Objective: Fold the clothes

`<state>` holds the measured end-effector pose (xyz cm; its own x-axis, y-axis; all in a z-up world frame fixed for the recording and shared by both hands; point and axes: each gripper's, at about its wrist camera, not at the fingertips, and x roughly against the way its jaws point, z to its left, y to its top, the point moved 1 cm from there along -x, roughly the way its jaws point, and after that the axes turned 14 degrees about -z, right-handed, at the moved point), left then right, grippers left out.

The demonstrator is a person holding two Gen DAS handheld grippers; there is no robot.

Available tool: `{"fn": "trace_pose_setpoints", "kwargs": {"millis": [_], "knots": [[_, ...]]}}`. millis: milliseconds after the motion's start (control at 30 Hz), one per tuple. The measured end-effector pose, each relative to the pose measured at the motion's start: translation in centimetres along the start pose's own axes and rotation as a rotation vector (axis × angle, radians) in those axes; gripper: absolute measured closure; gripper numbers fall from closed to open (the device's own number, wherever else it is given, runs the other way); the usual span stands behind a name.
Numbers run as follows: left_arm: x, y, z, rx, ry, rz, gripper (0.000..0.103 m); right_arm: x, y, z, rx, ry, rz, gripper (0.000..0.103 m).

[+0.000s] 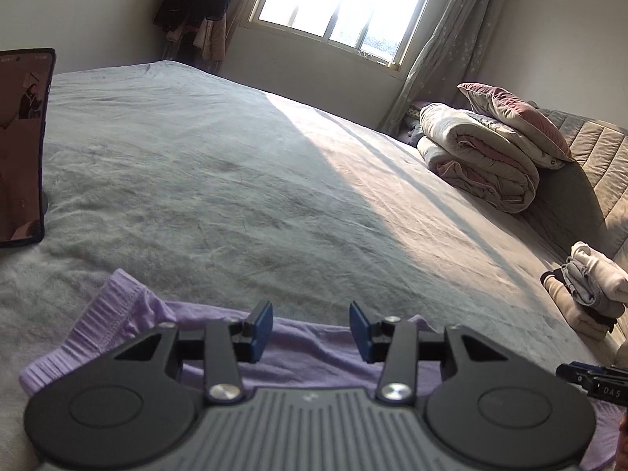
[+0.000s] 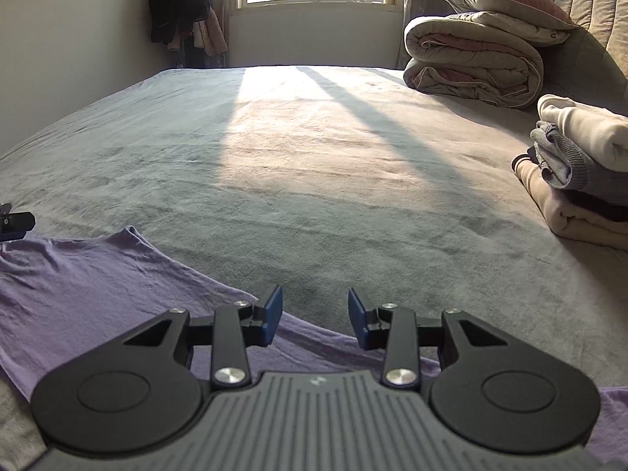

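Lavender garment point(image 2: 98, 274) lies spread on the grey bed cover point(image 2: 314, 196), at the near edge of the bed, under both tools. Ribbed hem or cuff point(image 1: 94, 325) bunched up at its left end; a corner of the cloth point(image 2: 131, 233) points away toward the middle of the bed. Fabric lightly wrinkled, one layer as far as can be seen.

Left hand-held gripper point(image 1: 311, 331): jaws apart, released, nothing between the blue pads point(image 1: 263, 329); it sits over the garment's far edge. Right hand-held gripper point(image 2: 315, 320): likewise released, pads spread, empty, over the garment's far edge where it meets the bed cover. Whether either touches the cloth cannot be told.

Right of the garment, well apart: a stack of folded clothes point(image 2: 581, 180), cream piece on top, grey beneath, beige at the bottom. Farther back, a rolled quilt point(image 2: 475, 59) with a pillow point(image 2: 506, 4) on it, near the headboard point(image 1: 600, 165). A phone point(image 1: 23, 145) stands upright at the left. Window point(image 1: 345, 4) behind, sun band across the bed; dark clothes point(image 2: 176, 4) hang in the corner.
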<state>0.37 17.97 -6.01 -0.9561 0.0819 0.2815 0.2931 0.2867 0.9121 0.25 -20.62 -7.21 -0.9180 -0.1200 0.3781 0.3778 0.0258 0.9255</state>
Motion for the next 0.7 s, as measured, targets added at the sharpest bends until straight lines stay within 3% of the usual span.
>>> {"fn": "trace_pose_setpoints", "kwargs": {"millis": [100, 233, 500, 700], "knots": [[1.1, -0.2, 2.3, -0.035, 0.050, -0.022, 0.059, 2.1, -0.6, -1.6, -0.028, -0.031, -0.012, 0.061], [1.0, -1.4, 5.4, 0.002, 0.112, -0.015, 0.057, 4.6, -1.6, -4.2, -0.084, -0.091, -0.018, 0.059], [2.9, -0.2, 3.7, 0.017, 0.078, -0.030, 0.046, 9.4, -2.7, -9.2, -0.215, -0.239, -0.028, 0.054], [4.2, 1.1, 1.0, 0.037, -0.004, -0.013, 0.036, 12.7, -3.3, -12.4, -0.315, -0.321, -0.041, 0.050]]}}
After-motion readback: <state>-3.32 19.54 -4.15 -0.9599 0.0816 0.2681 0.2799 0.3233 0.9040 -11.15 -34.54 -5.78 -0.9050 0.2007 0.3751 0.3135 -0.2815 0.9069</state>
